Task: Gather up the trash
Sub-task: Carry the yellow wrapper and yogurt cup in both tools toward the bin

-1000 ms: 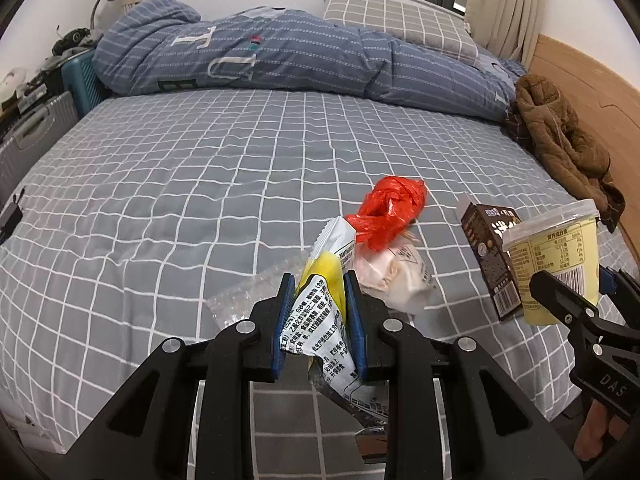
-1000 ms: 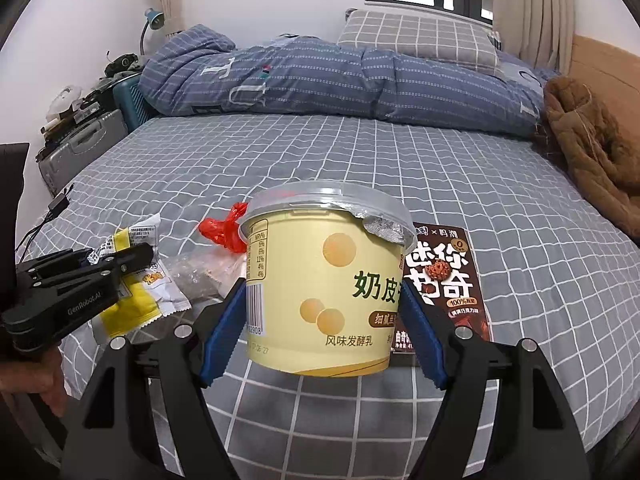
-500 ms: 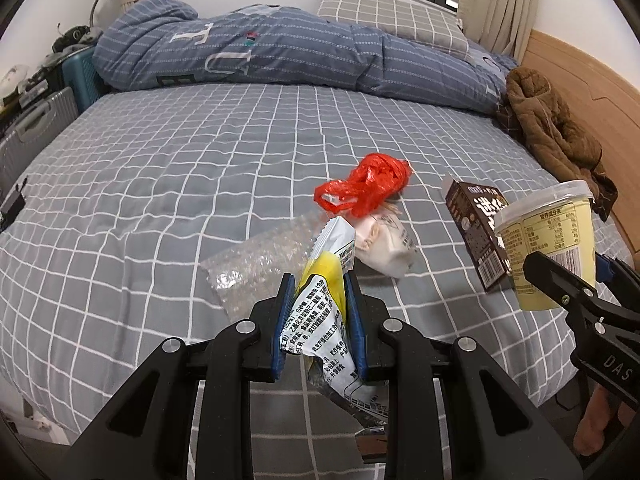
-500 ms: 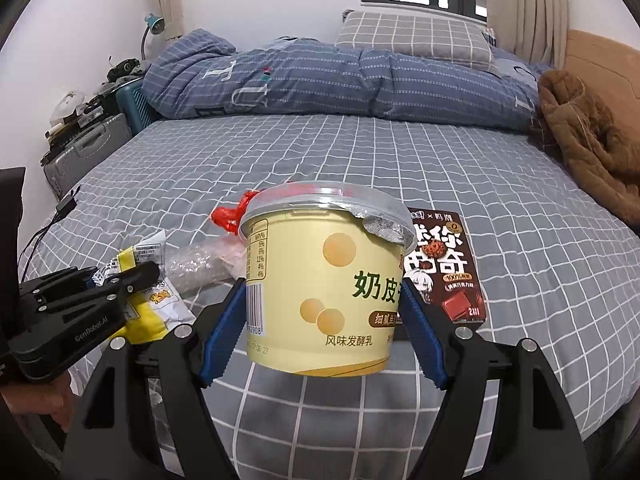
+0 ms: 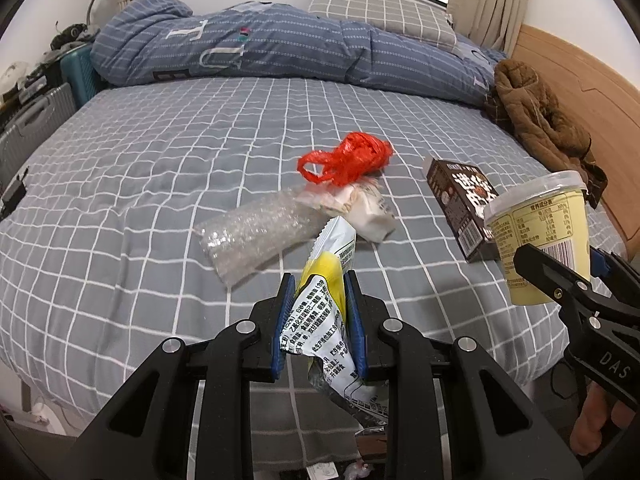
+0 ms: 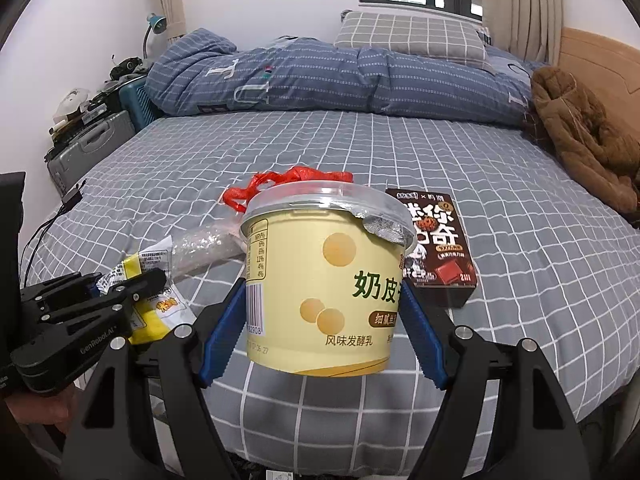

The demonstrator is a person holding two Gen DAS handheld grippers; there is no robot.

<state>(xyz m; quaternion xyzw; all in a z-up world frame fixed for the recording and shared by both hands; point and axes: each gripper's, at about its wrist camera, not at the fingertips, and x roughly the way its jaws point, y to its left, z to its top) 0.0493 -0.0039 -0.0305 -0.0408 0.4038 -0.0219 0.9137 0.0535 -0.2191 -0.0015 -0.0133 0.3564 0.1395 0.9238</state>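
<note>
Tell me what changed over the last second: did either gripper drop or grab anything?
Neither did. Both grippers backed away from the bed, so the red bag now looks farther off. Left gripper still pinches the yellow wrapper; right gripper still clamps the yogurt tub. Remaining trash stayed put.

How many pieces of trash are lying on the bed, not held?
4: red plastic bag, clear bubble-wrap bag beside it, white wrapper below the red bag, brown chocolate box to the right. More may be hidden.
</note>
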